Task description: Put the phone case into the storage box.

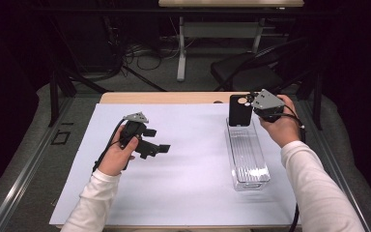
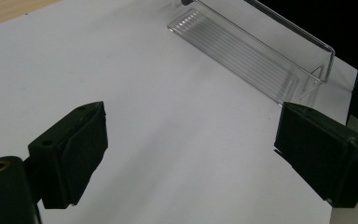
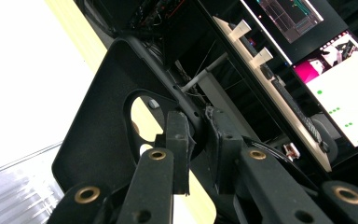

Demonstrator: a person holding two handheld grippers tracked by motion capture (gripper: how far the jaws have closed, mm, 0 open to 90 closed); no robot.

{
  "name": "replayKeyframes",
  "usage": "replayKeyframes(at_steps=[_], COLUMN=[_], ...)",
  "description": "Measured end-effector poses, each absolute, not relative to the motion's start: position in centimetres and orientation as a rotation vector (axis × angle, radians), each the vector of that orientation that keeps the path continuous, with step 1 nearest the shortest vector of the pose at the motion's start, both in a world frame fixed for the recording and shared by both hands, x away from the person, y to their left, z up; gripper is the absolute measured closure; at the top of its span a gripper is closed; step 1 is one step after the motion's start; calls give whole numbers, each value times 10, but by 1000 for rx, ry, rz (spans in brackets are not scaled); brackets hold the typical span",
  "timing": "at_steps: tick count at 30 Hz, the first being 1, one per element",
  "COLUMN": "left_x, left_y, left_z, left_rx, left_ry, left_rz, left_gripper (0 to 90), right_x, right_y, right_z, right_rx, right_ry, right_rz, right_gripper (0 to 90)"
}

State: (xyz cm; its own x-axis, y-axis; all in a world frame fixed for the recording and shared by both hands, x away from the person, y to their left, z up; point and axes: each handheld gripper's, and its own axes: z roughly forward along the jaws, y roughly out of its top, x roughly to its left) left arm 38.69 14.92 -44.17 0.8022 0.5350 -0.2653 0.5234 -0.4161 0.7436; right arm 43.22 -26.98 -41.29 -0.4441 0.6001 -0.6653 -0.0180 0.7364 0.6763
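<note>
The right hand-held gripper (image 1: pixel 249 102) is closed on the top edge of a black phone case (image 1: pixel 239 110), beside the camera cut-out, as the right gripper view shows — the jaws stand nearly together with the case wall pinched between them. The case is held upright at the far end of the clear plastic tray (image 1: pixel 247 153), near the far right corner of the table (image 1: pixel 174 98); its lower edge appears to sit at or just inside the tray's far end, though contact cannot be confirmed.

The step in hand is judged to be the lowering of the case into the tray. The case is best kept in line with the tray's long axis, so that its corners are not caught on the side walls. The lower edge is to be set down first, then the case is laid back along the ribbed floor. The grip should be released only once the case is supported — a thin wall pinched at one edge may swing.

The left hand-held gripper (image 1: pixel 156 143) is held wide open and empty above the white sheet (image 1: pixel 183 164), toward the left edge of the table; it may be used to steady the light tray if it slides.

Count: one phone case, one tray, one white sheet, two hand-held grippers.
</note>
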Motion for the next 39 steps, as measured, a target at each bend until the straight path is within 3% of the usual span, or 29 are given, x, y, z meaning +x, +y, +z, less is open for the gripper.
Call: replayKeyframes(at_steps=[39], left_x=[388], left_y=[149], left_z=[-444], left_rx=[2096], left_ry=[789], left_rz=[16], left_gripper=[94], right_x=[436], right_y=[-273], right_z=[-454], right_rx=[457], right_ry=[1876], right_rz=[759], right_gripper=[802])
